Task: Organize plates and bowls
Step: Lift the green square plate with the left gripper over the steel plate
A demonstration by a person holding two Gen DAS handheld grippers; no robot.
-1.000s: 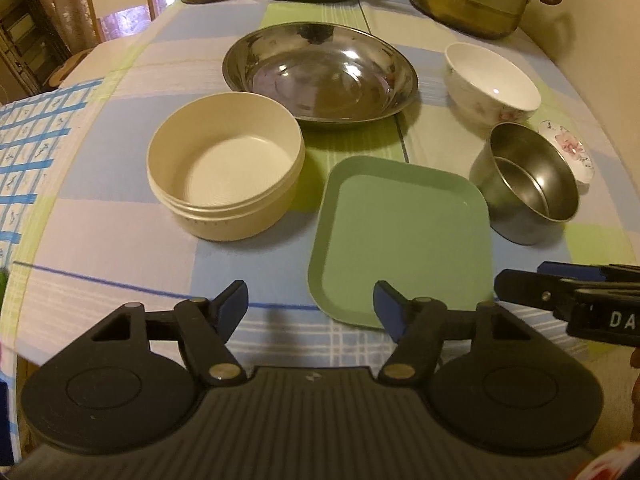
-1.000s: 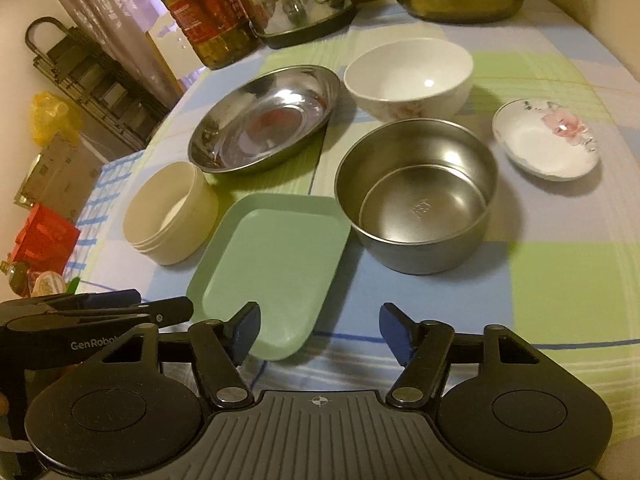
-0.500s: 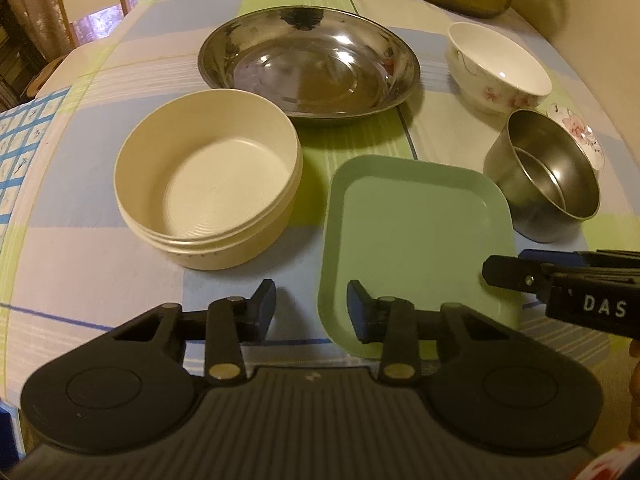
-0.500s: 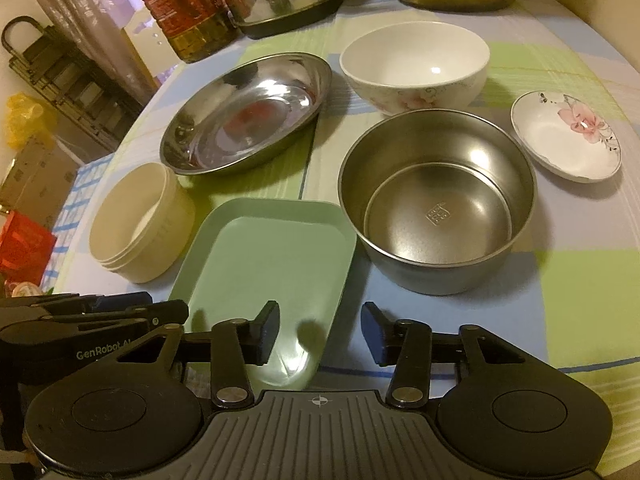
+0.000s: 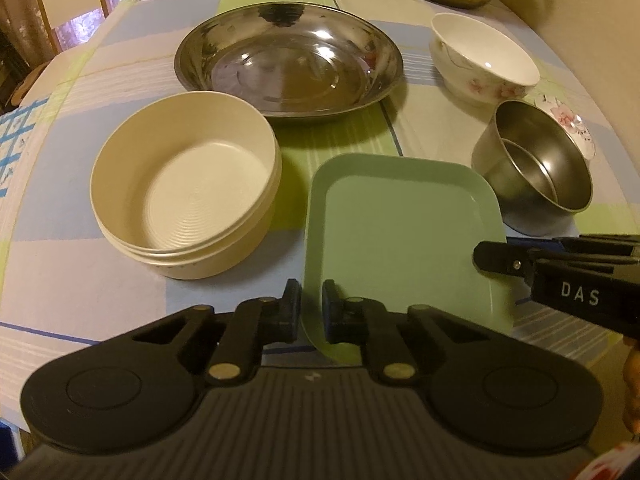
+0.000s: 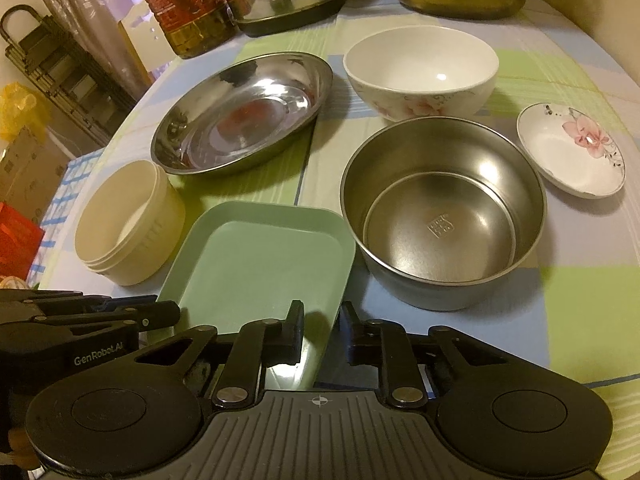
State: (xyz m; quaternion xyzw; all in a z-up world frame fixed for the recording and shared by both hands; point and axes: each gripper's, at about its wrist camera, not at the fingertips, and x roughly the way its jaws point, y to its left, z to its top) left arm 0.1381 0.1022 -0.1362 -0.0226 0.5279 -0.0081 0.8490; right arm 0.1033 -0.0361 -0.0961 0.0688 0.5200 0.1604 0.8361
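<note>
So far nothing is stacked: my left tool [image 5: 311, 309] has just clenched on the green tray's [image 5: 400, 236] near-left rim, my right tool [image 6: 320, 332] closing on its near-right corner, tray low over the tabletop [image 5: 80, 276]; bowls wait apart.

Left gripper [image 5: 311, 309]: black linkage fingers, brass-coloured pivot screws, two round discs, ribbed grey housing. Right gripper [image 6: 320, 330]: same build; white "DAS" lettering on its side.
</note>
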